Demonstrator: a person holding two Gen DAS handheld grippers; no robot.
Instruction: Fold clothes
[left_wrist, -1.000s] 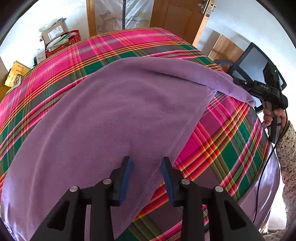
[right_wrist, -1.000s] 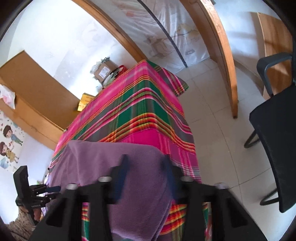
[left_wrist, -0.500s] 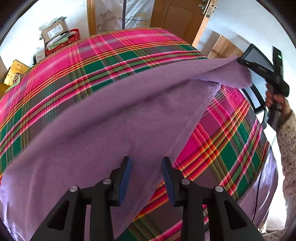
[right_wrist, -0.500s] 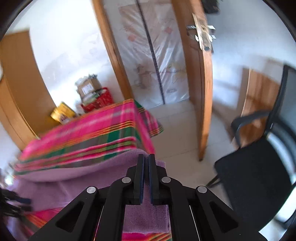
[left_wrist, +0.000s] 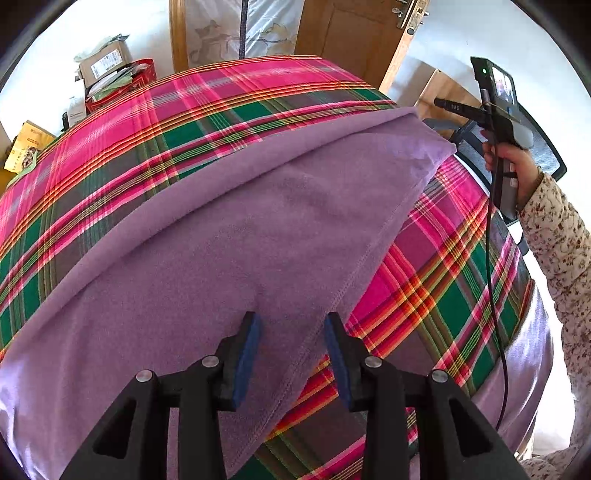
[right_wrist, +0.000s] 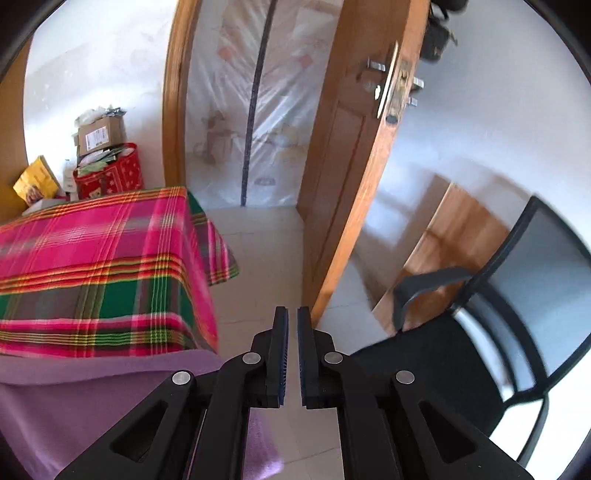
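The plain purple fleece cloth (left_wrist: 221, 240) lies spread on the pink-and-green plaid tablecloth (left_wrist: 147, 129). Its stitched hem runs from between the left gripper (left_wrist: 291, 350) fingers toward a raised corner at 2 o'clock. Those jaws are opening and stand apart over the hem, gripping nothing. The right gripper (right_wrist: 291, 354) is clenched to a thin slit. The cloth shows under it from 6 to 9 o'clock, and no cloth is visible between its pads.

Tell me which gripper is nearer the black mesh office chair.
Right. The right gripper hangs just off the table edge beside the black mesh office chair; the left gripper hovers over the purple fleece cloth, farther away.
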